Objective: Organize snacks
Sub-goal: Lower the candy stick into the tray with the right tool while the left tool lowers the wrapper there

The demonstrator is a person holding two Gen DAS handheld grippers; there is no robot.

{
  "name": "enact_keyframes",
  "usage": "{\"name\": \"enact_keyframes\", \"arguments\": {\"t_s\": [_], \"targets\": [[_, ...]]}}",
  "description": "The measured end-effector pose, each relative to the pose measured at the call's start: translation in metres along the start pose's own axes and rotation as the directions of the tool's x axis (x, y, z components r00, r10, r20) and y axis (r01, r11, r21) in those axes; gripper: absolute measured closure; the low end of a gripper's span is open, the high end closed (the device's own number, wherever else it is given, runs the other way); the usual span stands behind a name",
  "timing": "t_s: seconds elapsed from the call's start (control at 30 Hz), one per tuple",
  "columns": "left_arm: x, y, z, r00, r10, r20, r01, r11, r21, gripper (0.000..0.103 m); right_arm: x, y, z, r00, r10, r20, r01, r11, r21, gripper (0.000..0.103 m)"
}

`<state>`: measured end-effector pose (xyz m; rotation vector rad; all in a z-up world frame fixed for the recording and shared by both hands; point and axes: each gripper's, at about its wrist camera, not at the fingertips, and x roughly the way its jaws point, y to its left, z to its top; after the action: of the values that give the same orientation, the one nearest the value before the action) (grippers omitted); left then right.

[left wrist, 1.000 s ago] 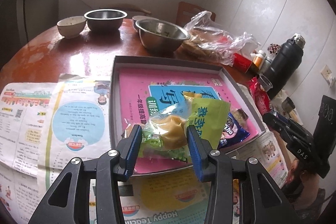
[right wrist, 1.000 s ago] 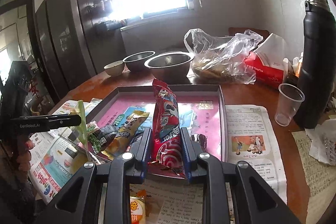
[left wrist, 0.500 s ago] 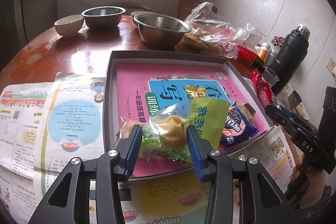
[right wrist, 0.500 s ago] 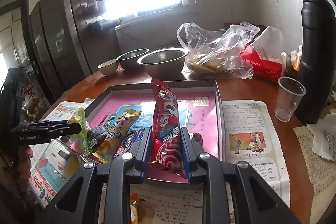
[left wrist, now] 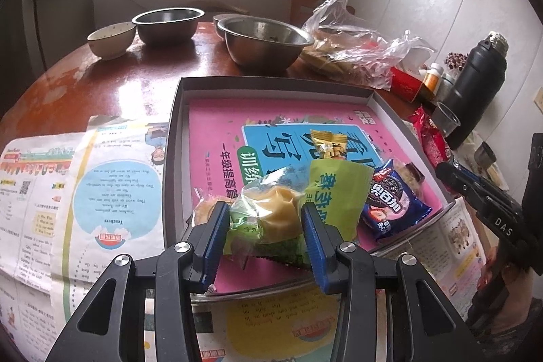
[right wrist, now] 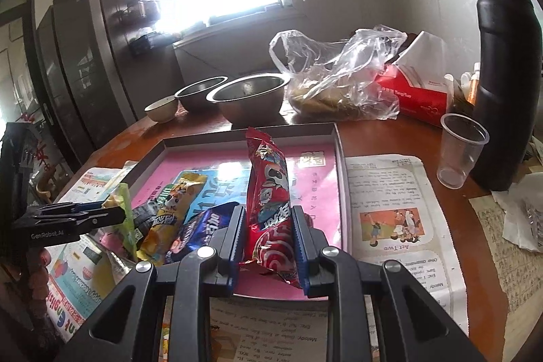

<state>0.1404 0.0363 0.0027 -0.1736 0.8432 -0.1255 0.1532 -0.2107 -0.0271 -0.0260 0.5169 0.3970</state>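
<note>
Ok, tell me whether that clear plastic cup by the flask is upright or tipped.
Upright: the plastic cup stands on its base, mouth up, beside the black flask.

Left claw [left wrist: 264, 226] clamping green pastry packet [left wrist: 268, 216] (yellow inside), over tray [left wrist: 173, 138]

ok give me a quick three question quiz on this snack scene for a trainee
1. True or false: the left hand-held gripper is shut on a red snack packet.
2. Which lies in the grey tray? A) plastic cup B) blue cookie packet C) ceramic bowl
3. Fill in: the clear plastic cup stands next to the black ____.

Key
1. False. It grips the green-wrapped pastry; the right hand-held gripper has the red snack packet.
2. B, the blue cookie packet.
3. Flask: the black flask.
</note>
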Motion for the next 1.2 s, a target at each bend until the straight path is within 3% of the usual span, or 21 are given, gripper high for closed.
{"name": "enact_keyframes", "arguments": {"t_s": [0.53,1.2], "targets": [[0.003,0.002,0.003,1.0,-0.002,0.002,0.002,1.0,-0.009,0.057,0.017,-0.009,-0.006,0.998,-0.058,-0.031,0.059,0.997,0.039,0.076],[0.004,0.003,0.003,1.0,-0.001,0.0,0.001,1.0,-0.013,0.056,0.022,0.002,-0.008,0.998,-0.031,-0.047,0.032,0.999,0.035,0.072]]}}
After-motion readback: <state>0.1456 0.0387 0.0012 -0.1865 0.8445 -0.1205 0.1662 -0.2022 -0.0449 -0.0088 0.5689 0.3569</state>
